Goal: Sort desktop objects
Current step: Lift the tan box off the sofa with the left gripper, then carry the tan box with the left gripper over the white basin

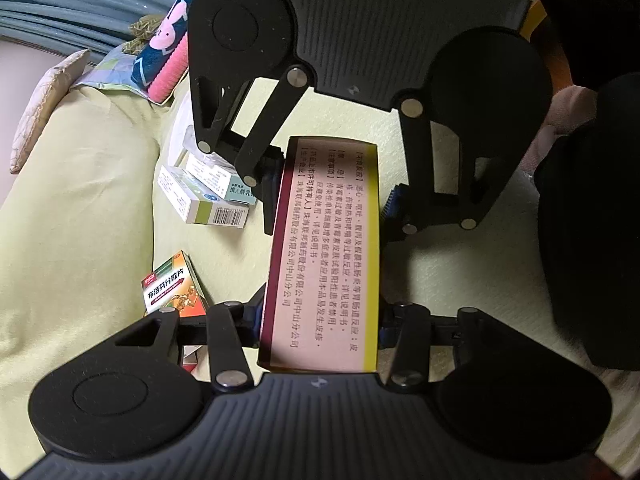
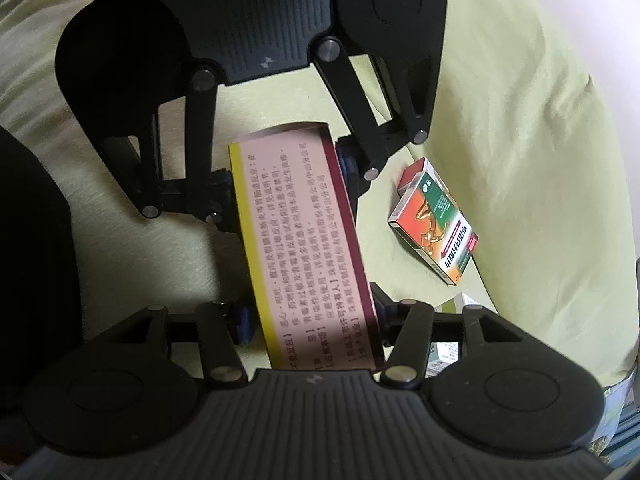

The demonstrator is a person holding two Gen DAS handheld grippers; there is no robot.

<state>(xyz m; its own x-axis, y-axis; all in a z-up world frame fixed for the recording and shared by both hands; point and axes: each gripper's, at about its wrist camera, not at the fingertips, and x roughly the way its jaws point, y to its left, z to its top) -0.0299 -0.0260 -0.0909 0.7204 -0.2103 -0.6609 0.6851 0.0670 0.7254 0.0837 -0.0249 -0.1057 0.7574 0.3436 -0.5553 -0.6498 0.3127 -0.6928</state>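
A long pink medicine box [image 1: 326, 248] with a yellow and a maroon edge and black print is held above the yellow-green cloth. My left gripper [image 1: 322, 322] is shut on its near end, both pads tight on the long edges. My right gripper [image 1: 334, 188] faces it from the far end, one pad against the maroon edge and a small gap at the yellow edge. In the right wrist view the box [image 2: 304, 240] runs from my right gripper [image 2: 312, 316] up to the left gripper [image 2: 286, 182]. There the right gripper stands slightly wider than the box.
An orange-green medicine box [image 1: 174, 290] [image 2: 434, 220] lies on the cloth, partly on a red box [image 2: 412, 174]. White, green and teal boxes [image 1: 204, 200] are piled further off. A yellow-green cushion [image 1: 80, 200], a patterned cloth [image 1: 168, 48] and dark clothing [image 1: 592, 220] border the spot.
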